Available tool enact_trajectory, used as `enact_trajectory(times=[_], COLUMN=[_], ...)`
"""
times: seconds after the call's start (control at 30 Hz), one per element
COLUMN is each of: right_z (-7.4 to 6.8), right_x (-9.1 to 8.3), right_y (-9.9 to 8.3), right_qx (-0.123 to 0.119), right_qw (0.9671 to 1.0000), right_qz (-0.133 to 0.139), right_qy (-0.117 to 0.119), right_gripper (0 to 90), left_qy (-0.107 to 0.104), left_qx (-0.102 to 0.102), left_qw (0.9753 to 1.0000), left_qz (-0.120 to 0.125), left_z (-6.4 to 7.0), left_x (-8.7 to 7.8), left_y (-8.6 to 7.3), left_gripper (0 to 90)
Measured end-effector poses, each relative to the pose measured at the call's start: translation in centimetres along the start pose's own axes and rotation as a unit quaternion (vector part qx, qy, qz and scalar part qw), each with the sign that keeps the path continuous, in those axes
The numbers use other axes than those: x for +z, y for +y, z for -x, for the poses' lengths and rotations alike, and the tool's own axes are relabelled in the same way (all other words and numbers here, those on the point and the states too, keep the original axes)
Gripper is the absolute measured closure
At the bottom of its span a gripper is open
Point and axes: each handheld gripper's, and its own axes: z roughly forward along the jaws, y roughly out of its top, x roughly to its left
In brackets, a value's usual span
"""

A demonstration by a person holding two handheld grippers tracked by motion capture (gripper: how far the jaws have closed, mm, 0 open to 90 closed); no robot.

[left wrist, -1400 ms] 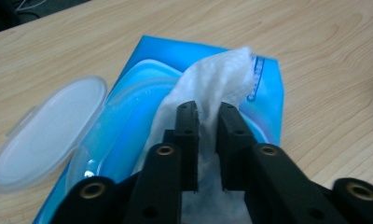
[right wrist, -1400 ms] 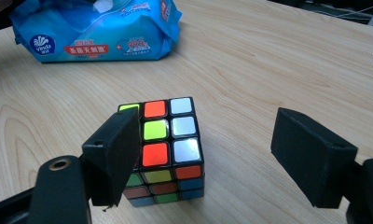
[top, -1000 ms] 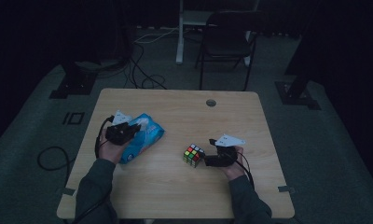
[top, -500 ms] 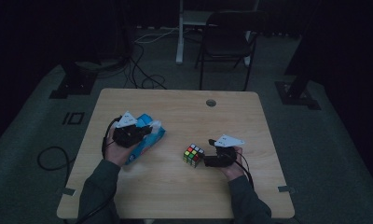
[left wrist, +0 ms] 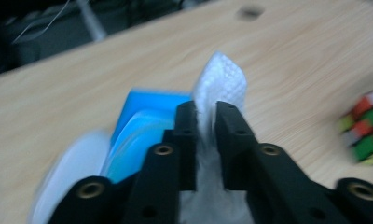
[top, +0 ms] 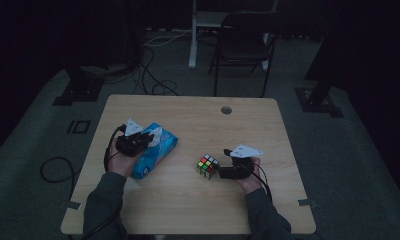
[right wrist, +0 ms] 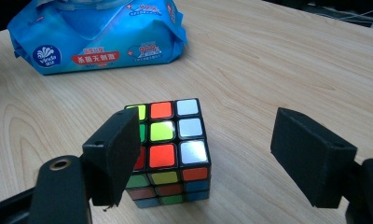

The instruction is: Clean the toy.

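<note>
— Pinching a white, textured wet wipe, is that what the left gripper is doing?

— Yes. Its two black jaws are closing on the sheet with only the wipe between them, and the sheet is standing up out of the blue plastic pack of wet wipes just below the jaws. From the high view, the left gripper is sitting over the pack's near end.

— And how far along is the pulling looking?

— I'm judging it as early: the grasp is made, but the wipe's lower part is running down toward the pack's opening, so drawing it free is what remains. The left gripper view is blurring, so I cannot tell how much of the sheet is out.

— What is the right gripper doing?

— It is waiting with its jaws spread wide, gripping nothing. A multicoloured twisty puzzle cube is resting on the light wooden table, to the right of the pack; one jaw is hanging beside the cube's left face, the other well apart on the far side.

— Anything standing in the way?

— Nothing is lying between the pack and the cube. Beyond the pack, a round cable hole is showing in the tabletop, and a dark chair is standing behind the table.
</note>
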Motion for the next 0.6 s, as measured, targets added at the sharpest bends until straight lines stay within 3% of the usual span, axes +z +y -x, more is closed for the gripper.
enact_trajectory(times=[0.13,0.27,0.43,0.47,0.5,0.6], right_z=[0.0,-0.1,-0.1,-0.1,-0.1,0.0], right_x=[0.1,0.1,0.1,0.0,0.0,0.0], right_y=[0.0,0.0,0.0,0.0,0.0,0.0], right_qx=[-0.001,-0.002,-0.002,-0.002,-0.002,-0.001], right_qw=[1.0000,1.0000,1.0000,1.0000,1.0000,1.0000], right_qz=[0.000,0.000,0.000,0.000,0.000,0.001], right_qy=[0.001,0.002,0.002,0.002,0.002,0.002], right_gripper=[24.2,24.1,24.1,24.1,24.1,24.1], left_qy=[-0.005,-0.022,-0.016,-0.010,-0.012,-0.019], left_qx=[-0.013,-0.008,-0.001,-0.016,-0.019,-0.020], left_qw=[0.9996,0.9991,0.9985,0.9982,0.9981,0.9980], left_qz=[-0.023,-0.035,-0.052,-0.058,-0.058,-0.057], left_z=[-0.1,0.2,0.3,0.0,-0.2,-0.4], left_x=[0.8,1.1,1.6,1.8,1.8,1.7], left_y=[-1.0,-1.7,-2.3,-2.8,-2.8,-2.8], left_gripper=[54.6,44.8,43.8,51.5,55.7,59.8])
